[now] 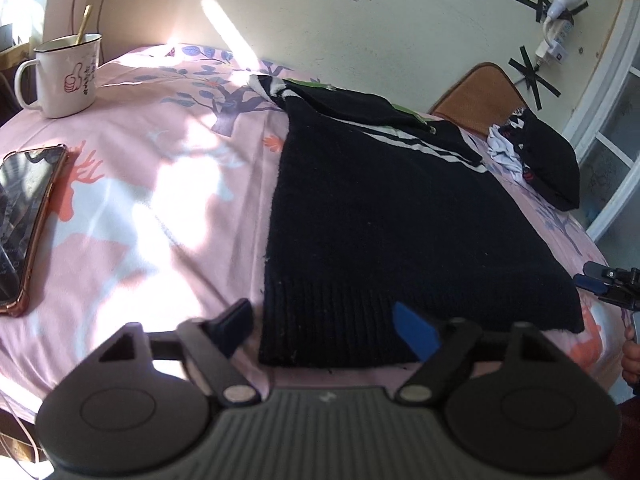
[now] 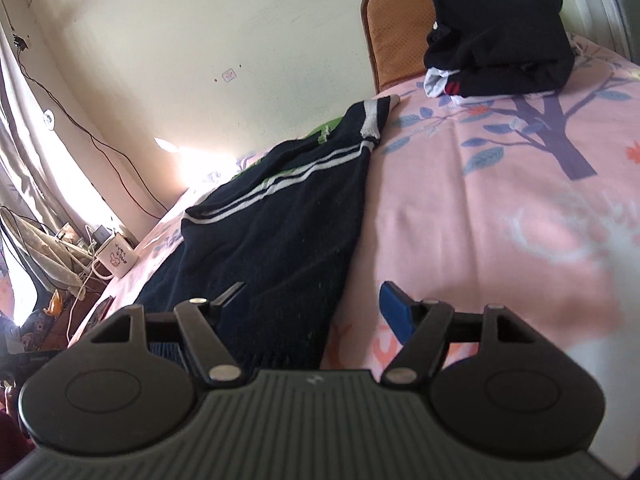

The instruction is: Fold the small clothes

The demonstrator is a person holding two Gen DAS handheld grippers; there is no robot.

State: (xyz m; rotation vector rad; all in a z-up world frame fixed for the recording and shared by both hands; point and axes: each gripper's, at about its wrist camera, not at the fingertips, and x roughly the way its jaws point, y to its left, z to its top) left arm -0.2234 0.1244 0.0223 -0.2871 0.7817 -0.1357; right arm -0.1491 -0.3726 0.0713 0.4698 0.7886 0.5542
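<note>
Black knitted sweater with white stripes [image 1: 384, 216] lies flat on the pink flower-printed bedsheet [image 1: 160, 200], its ribbed hem nearest both tools. The left gripper [image 1: 328, 328] and the right gripper [image 2: 312, 304] each stand spread wide at a hem corner, holding nothing. A pinch could catch sheet along with knit — dragging the white enamel mug [image 1: 66, 76] or the rose-gold cased phone [image 1: 24, 216]. One sweater, one folded dark pile [image 1: 548, 164], one mug, one phone.

left wrist view: low at the near hem of the black sweater [image 1: 384, 220], facing the wall
right wrist view: low at its right edge, looking along it
shared: sweater, mug [image 1: 66, 76], folded pile [image 2: 500, 36]
</note>
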